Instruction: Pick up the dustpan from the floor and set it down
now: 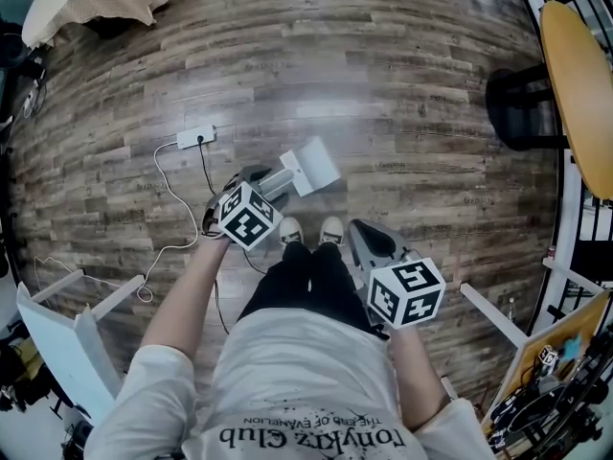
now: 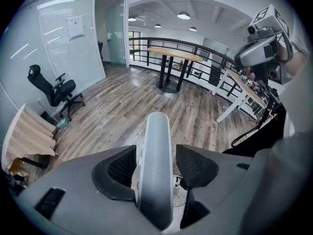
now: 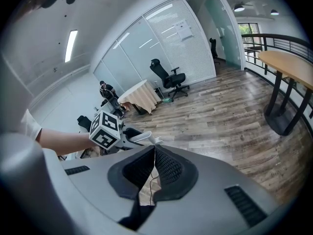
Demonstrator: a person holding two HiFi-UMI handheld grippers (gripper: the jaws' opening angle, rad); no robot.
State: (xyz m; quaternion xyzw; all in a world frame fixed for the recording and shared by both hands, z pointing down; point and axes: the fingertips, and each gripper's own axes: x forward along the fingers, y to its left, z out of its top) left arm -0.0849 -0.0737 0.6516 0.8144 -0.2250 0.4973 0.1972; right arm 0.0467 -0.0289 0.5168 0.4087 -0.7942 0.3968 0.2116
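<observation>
Dustpan handle (image 2: pixel 156 148) between jaws of wide-open left tool (image 2: pixel 155 156); right tool (image 3: pixel 153 150) closed, empty.

The shirt (image 1: pixel 306 391), below the left hand-held gripper (image 1: pixel 259 188) and the right hand-held gripper (image 1: pixel 372 241), carried upside-down print reading "Club" and "EVANGELION".

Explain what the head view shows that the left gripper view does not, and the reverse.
Only the head view: the dustpan's white pan and a power strip. Only the left gripper view: an office chair, and the pads of the left hand-held gripper standing apart around the dustpan handle. Both: the wooden floor and the wood-topped table.
</observation>
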